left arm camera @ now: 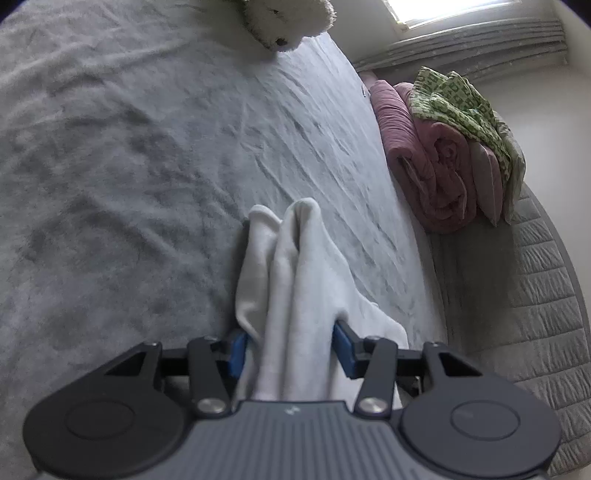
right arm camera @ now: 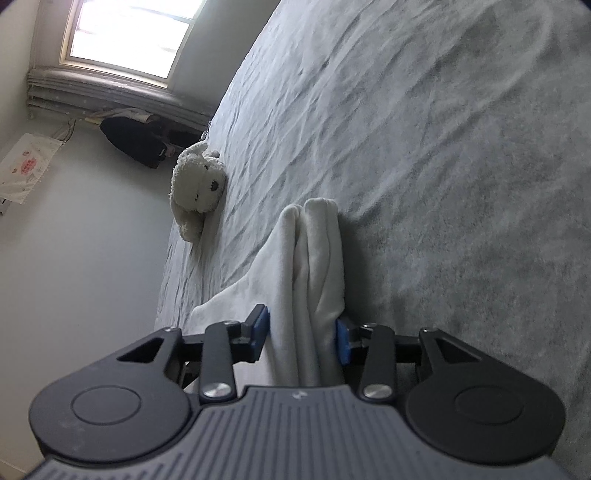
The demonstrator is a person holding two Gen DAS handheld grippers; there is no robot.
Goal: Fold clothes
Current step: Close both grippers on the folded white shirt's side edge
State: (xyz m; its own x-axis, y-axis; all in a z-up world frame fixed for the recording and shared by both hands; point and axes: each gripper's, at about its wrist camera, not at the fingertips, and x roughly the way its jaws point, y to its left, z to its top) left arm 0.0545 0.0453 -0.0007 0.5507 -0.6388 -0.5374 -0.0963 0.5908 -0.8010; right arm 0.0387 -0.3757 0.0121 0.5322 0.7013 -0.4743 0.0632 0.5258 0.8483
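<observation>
A white garment (left arm camera: 295, 280) is bunched between the blue pads of my left gripper (left arm camera: 291, 347), which is shut on it just above the grey bed sheet (left arm camera: 129, 166). Its folds stick out past the fingers and drape to the right. In the right wrist view the same white garment (right arm camera: 314, 280) is pinched between the blue pads of my right gripper (right arm camera: 303, 336), shut on it, with cloth trailing left onto the bed sheet (right arm camera: 443, 147).
A white plush toy (left arm camera: 288, 22) lies on the bed; it also shows in the right wrist view (right arm camera: 197, 184) near the bed edge. A rolled pink quilt (left arm camera: 432, 155) with green patterned cloth (left arm camera: 465, 103) sits on a quilted grey bench (left arm camera: 535, 295). A window (right arm camera: 129, 33) and dark bag (right arm camera: 136, 142) stand by the wall.
</observation>
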